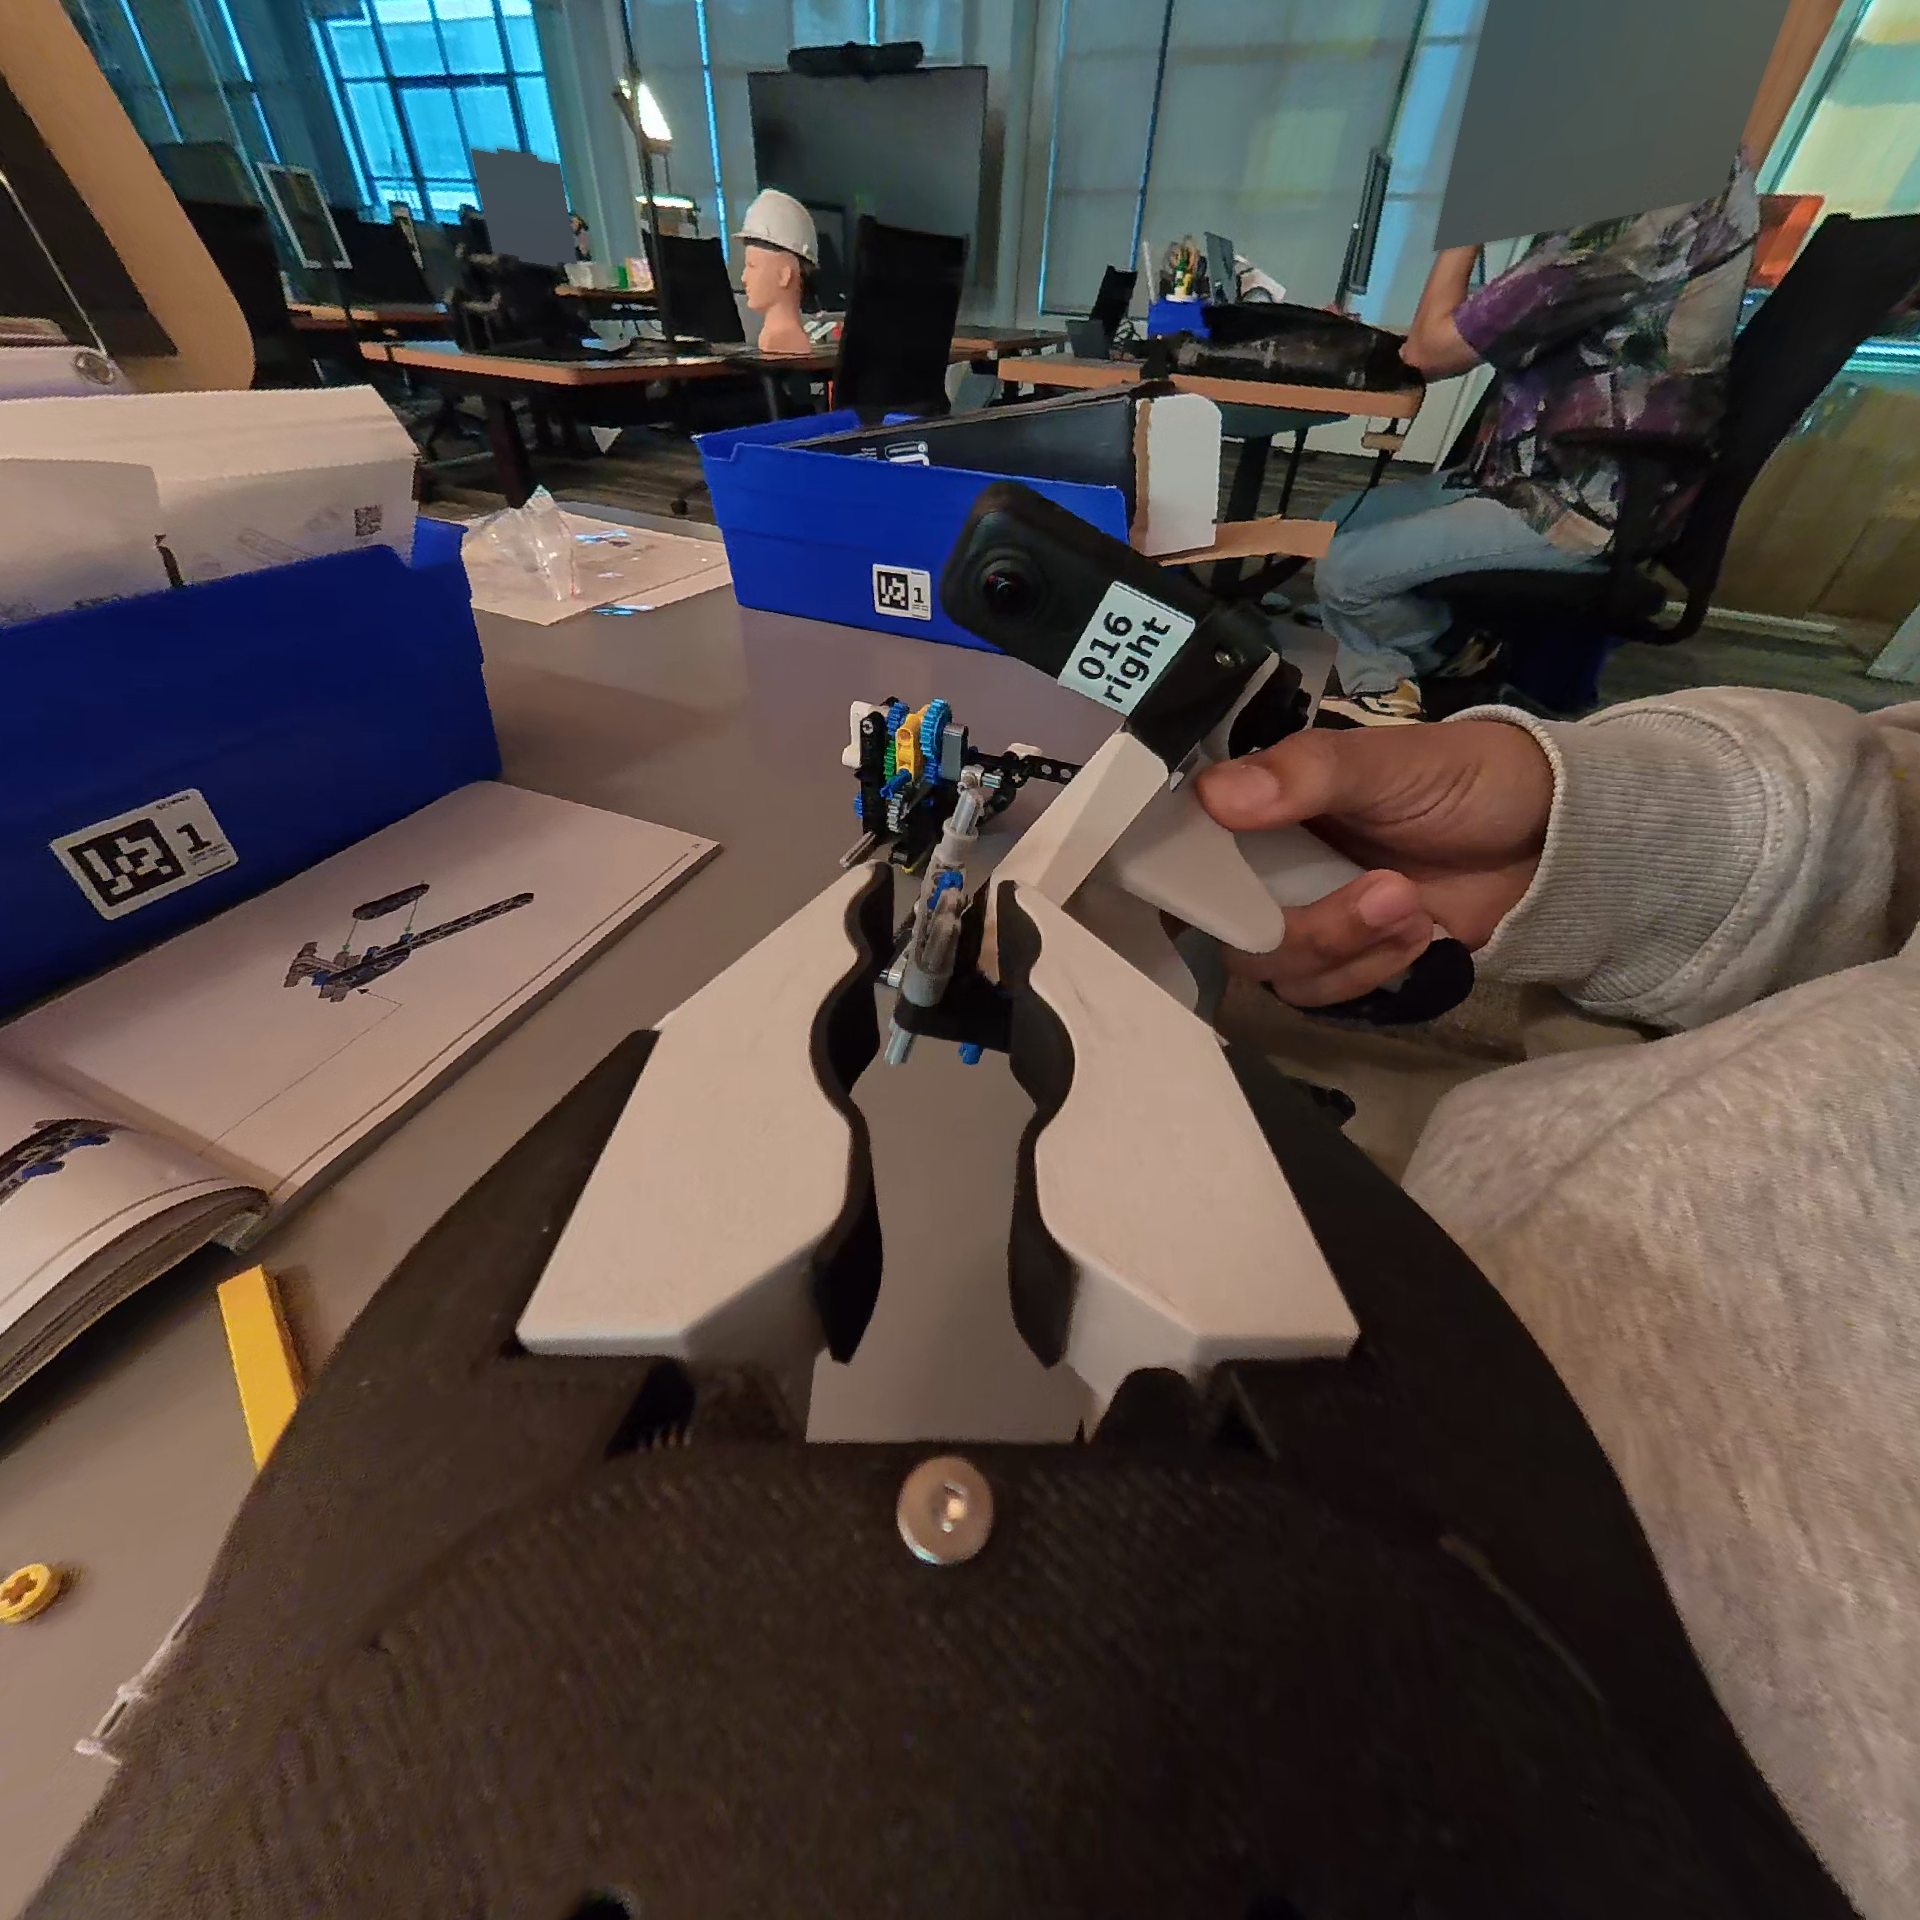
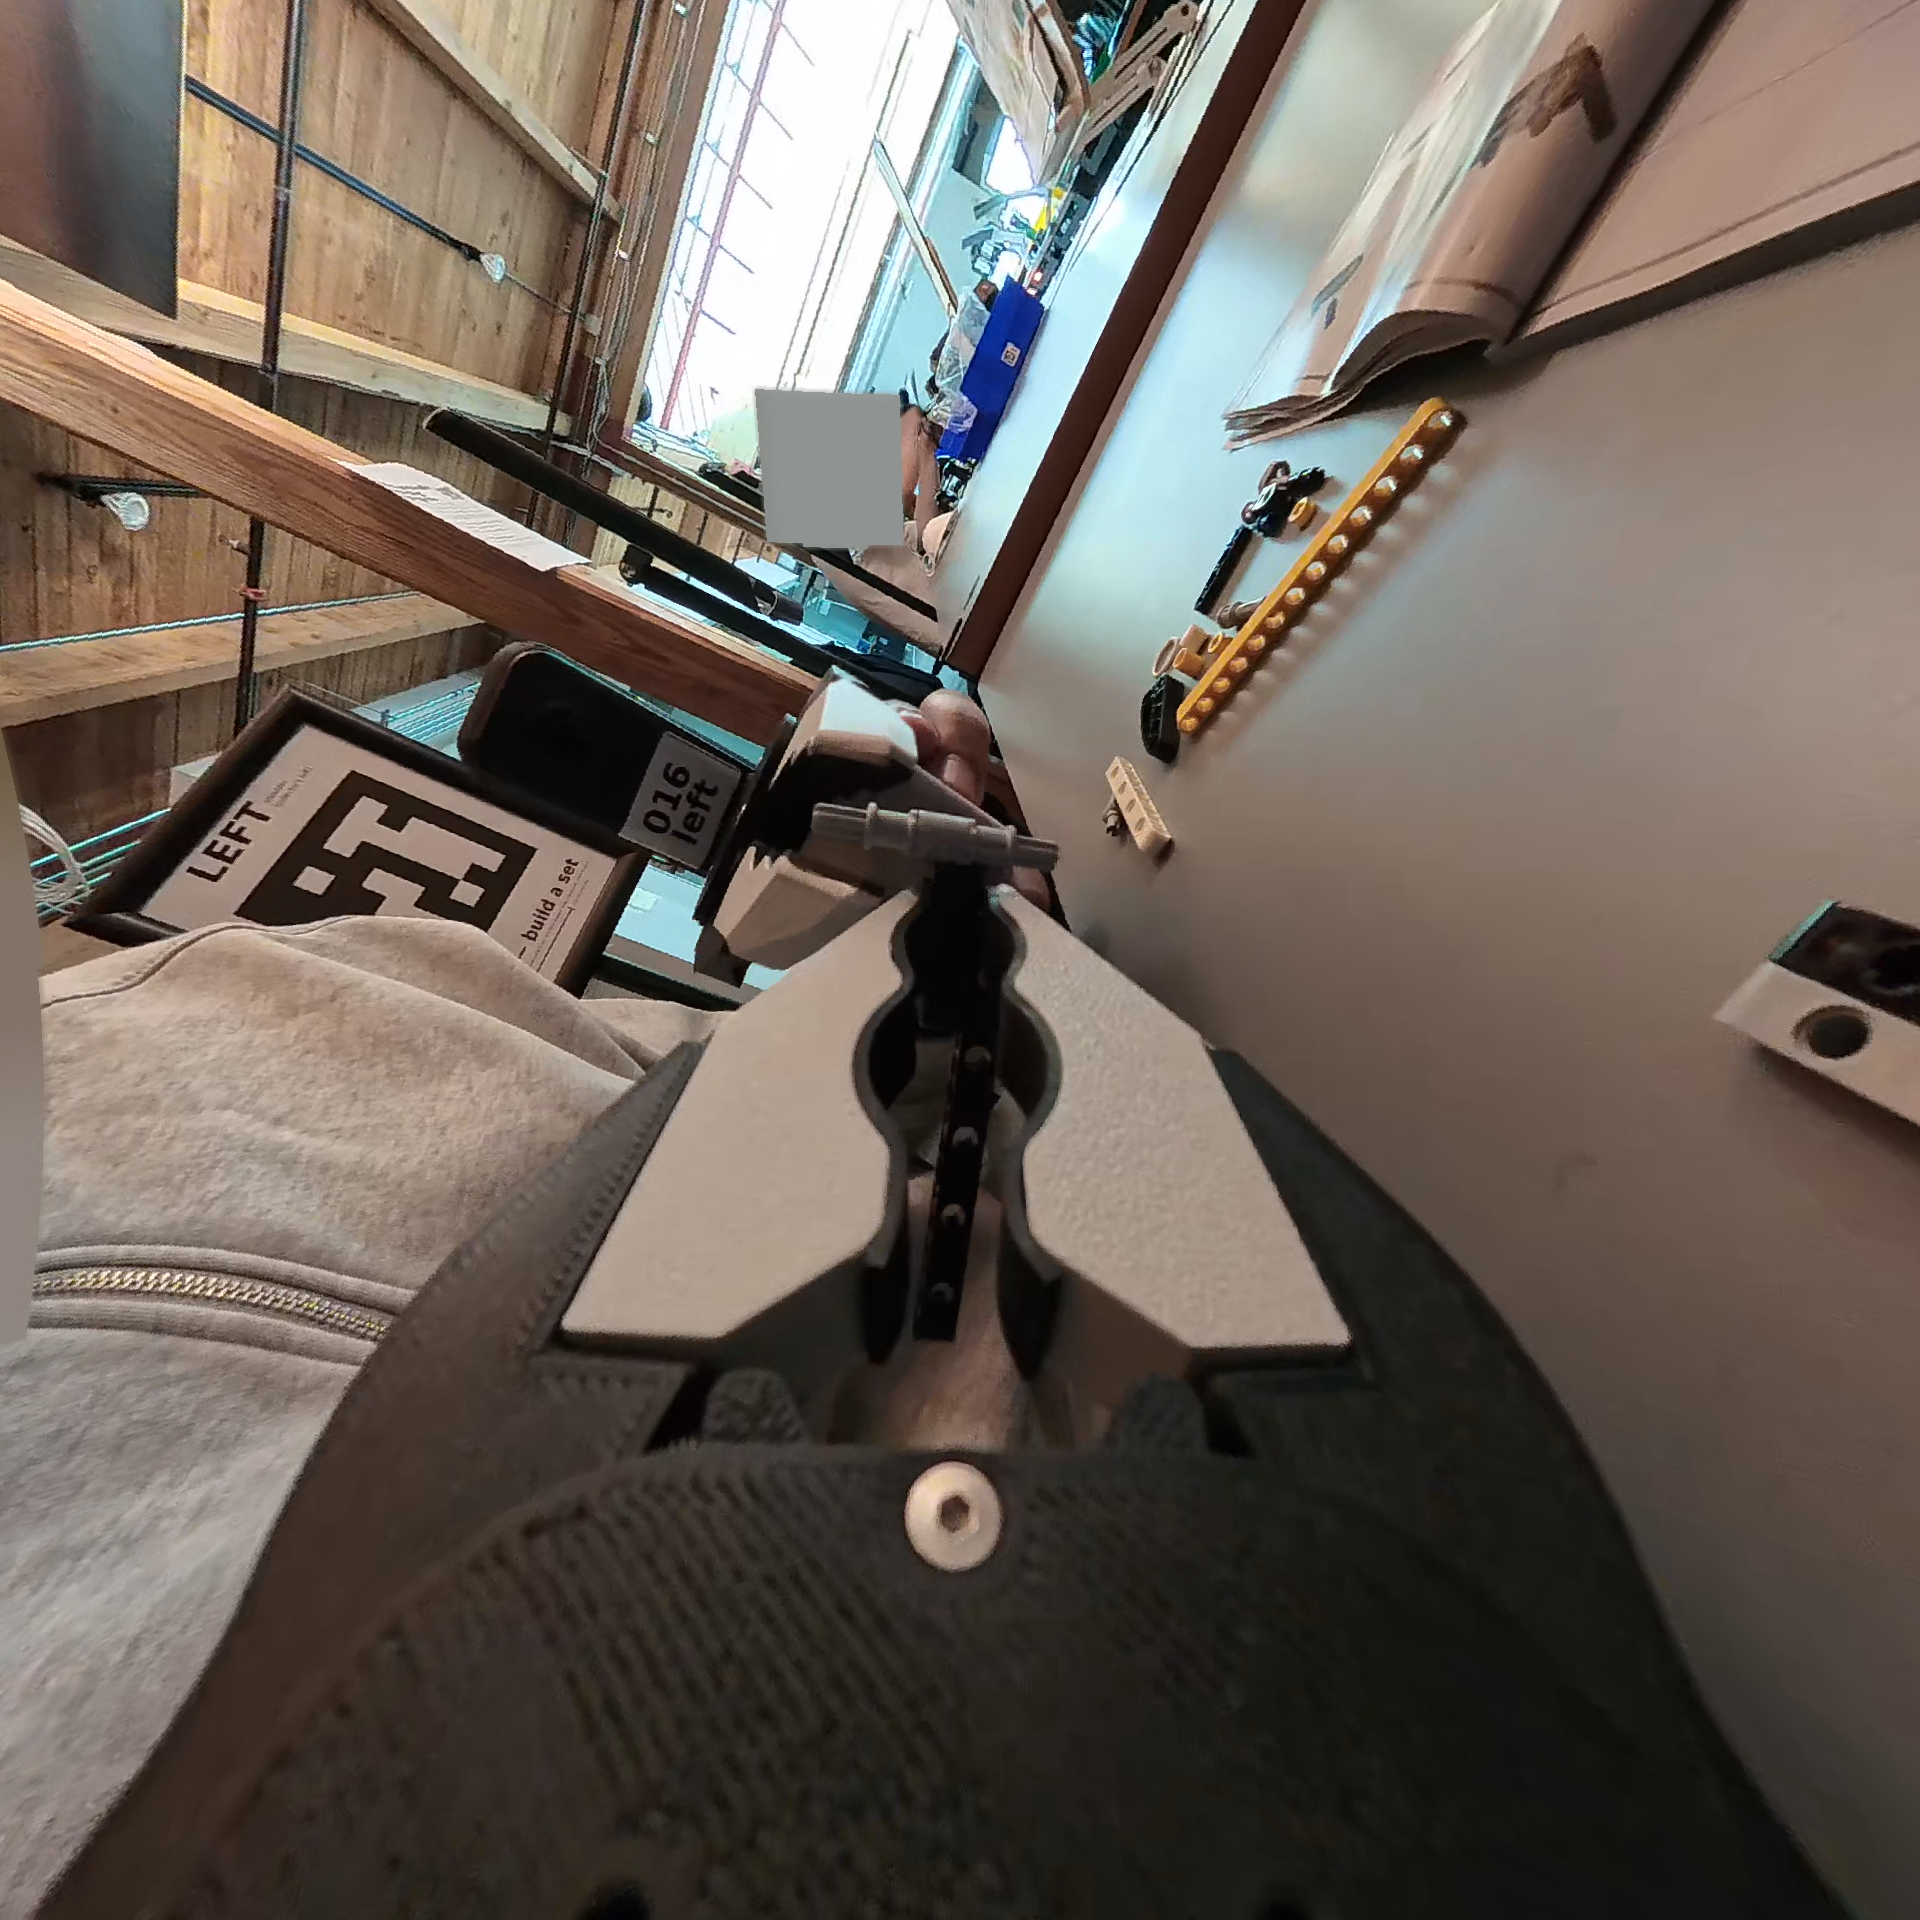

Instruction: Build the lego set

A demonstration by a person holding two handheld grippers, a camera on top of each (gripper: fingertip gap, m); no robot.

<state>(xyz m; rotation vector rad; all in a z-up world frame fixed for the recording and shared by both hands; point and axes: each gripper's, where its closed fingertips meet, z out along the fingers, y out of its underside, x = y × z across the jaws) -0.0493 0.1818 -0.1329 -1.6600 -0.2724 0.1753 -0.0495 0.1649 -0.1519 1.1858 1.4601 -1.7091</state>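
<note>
Left gripper (image 1: 940,914): jaws clamped on a grey rod (image 1: 932,930) at their tips. Right gripper (image 2: 951,914): jaws clamped on a black beam (image 2: 958,1143) joined crosswise to that rod. Just beyond the left jaws, a geared lego assembly (image 1: 914,774) stands on the counter (image 1: 665,696); farther off, a blue bin (image 1: 831,520).

Instruction booklet (image 1: 312,997) cut off at the left edge, lower end of grey lego piece (image 1: 928,956) behind hand-held gripper fingers (image 1: 727,1122)
</note>
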